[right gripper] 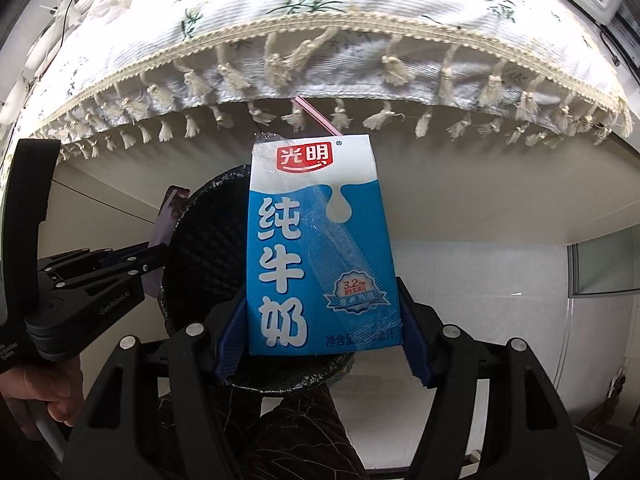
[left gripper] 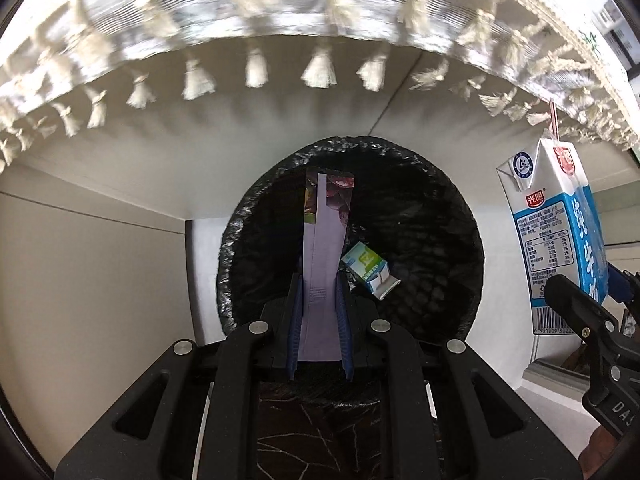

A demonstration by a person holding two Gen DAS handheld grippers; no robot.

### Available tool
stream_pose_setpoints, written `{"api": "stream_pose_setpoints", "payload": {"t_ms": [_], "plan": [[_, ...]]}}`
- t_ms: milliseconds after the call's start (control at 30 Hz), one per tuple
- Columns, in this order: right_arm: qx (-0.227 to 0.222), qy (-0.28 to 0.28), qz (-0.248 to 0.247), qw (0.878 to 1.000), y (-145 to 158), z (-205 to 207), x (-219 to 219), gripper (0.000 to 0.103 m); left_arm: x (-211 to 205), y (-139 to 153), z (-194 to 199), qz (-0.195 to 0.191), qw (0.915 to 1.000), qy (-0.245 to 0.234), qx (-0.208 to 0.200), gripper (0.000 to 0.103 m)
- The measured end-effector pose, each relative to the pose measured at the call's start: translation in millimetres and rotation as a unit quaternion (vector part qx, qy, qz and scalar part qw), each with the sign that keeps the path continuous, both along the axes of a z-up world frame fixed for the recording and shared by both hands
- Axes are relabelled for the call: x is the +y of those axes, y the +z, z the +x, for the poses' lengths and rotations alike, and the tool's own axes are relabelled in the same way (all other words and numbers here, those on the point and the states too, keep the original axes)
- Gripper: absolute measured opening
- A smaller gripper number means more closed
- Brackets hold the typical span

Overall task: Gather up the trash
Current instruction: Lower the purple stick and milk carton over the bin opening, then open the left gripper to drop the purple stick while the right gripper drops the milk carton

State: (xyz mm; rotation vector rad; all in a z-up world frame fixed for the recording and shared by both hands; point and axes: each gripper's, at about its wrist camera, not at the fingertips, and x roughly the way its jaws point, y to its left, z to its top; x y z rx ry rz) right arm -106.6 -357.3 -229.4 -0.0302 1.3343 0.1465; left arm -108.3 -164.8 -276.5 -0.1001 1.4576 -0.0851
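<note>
A flattened purple drink pack (left gripper: 324, 232) stands between the blue pads of my left gripper (left gripper: 319, 280), which is shut on it directly above a black-lined trash bin (left gripper: 432, 240). A small green and white carton (left gripper: 368, 270) lies inside the bin. My right gripper (right gripper: 320, 292) is shut on a blue and white milk carton (right gripper: 316, 248) with a pink straw (right gripper: 316, 114), held upright over the bin's (right gripper: 200, 240) near rim. In the right wrist view, the left gripper (right gripper: 160, 248) and its purple pack (right gripper: 170, 216) show at the left. In the left wrist view, the milk carton (left gripper: 556, 236) hangs at the right.
A table with a floral, tasselled cloth (right gripper: 320, 20) overhangs the bin from behind. Pale walls (left gripper: 100, 280) box in the bin on the left and back. A hand (right gripper: 48, 396) grips the left tool's handle. A window frame (right gripper: 600, 264) is at the right.
</note>
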Motion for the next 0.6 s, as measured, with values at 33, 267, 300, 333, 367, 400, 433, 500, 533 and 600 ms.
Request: {"api": "stream_pose_setpoints", "payload": {"t_ms": [33, 267, 300, 333, 367, 400, 433, 500, 533, 600], "plan": [[0.000, -0.002, 0.000, 1.000, 0, 0, -2, 0.062, -3, 0, 0, -0.002, 1.0000, -0.003, -0.002, 0.015], [-0.001, -0.006, -0.002, 1.000, 2, -3, -20, 0.062, -14, 4, 1, 0.003, 0.9997, -0.014, -0.018, 0.020], [-0.001, -0.006, -0.002, 1.000, 3, -3, -21, 0.062, -15, 5, 1, 0.004, 0.9997, -0.015, -0.020, 0.021], [-0.001, -0.007, -0.002, 1.000, 2, -4, -22, 0.062, -15, 7, 1, 0.002, 0.9996, -0.015, -0.022, 0.025], [-0.001, -0.007, -0.002, 1.000, 2, -4, -21, 0.062, -15, 9, 1, 0.006, 0.9996, -0.013, -0.023, 0.032], [-0.001, -0.007, -0.001, 1.000, 3, -4, -22, 0.062, -13, 10, 1, 0.007, 0.9996, -0.010, -0.026, 0.035], [-0.001, -0.006, -0.002, 1.000, 4, -6, -22, 0.062, -13, 11, 1, 0.006, 0.9996, -0.008, -0.028, 0.036], [-0.003, -0.002, -0.004, 1.000, 4, -6, -21, 0.062, -10, 14, 2, 0.008, 0.9995, -0.004, -0.030, 0.044], [-0.004, -0.002, -0.004, 1.000, 4, -6, -17, 0.062, -9, 15, 2, 0.008, 0.9994, -0.003, -0.033, 0.046], [-0.004, -0.001, -0.003, 1.000, 4, -5, -14, 0.062, -7, 20, 1, 0.011, 0.9992, -0.001, -0.037, 0.055]]}}
